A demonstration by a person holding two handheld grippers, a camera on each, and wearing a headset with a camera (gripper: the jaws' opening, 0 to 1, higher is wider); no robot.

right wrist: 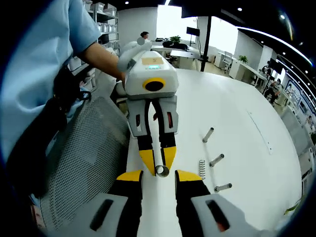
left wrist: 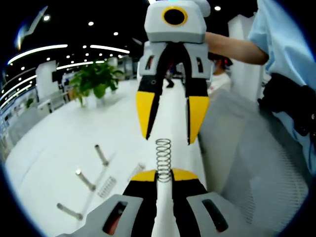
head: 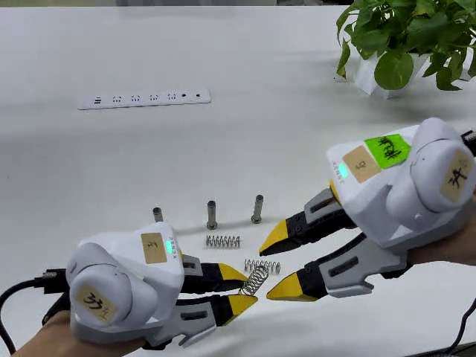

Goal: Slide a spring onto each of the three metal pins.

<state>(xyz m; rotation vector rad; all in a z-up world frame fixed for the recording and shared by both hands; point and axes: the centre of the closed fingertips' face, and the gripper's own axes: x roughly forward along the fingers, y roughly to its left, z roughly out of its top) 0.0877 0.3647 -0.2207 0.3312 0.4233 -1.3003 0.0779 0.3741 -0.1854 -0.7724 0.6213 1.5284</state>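
Note:
Three short metal pins (head: pixel 158 215) (head: pixel 212 215) (head: pixel 257 209) stand upright in a row on the white table, all bare. My left gripper (head: pixel 247 288) is shut on the base of a steel spring (head: pixel 254 280), which sticks out past its yellow tips; the left gripper view shows this spring (left wrist: pixel 163 160) upright between its jaws. My right gripper (head: pixel 274 268) is open and faces the left one, its tips on either side of the held spring's free end (right wrist: pixel 161 171). Two loose springs (head: pixel 223 241) (head: pixel 262 265) lie on the table before the pins.
A white power strip (head: pixel 145 98) lies at the back left and a potted plant (head: pixel 405 37) at the back right. Both grippers work close to the table's front edge (head: pixel 416 349). A grey mesh chair (right wrist: pixel 84 148) stands beside the person.

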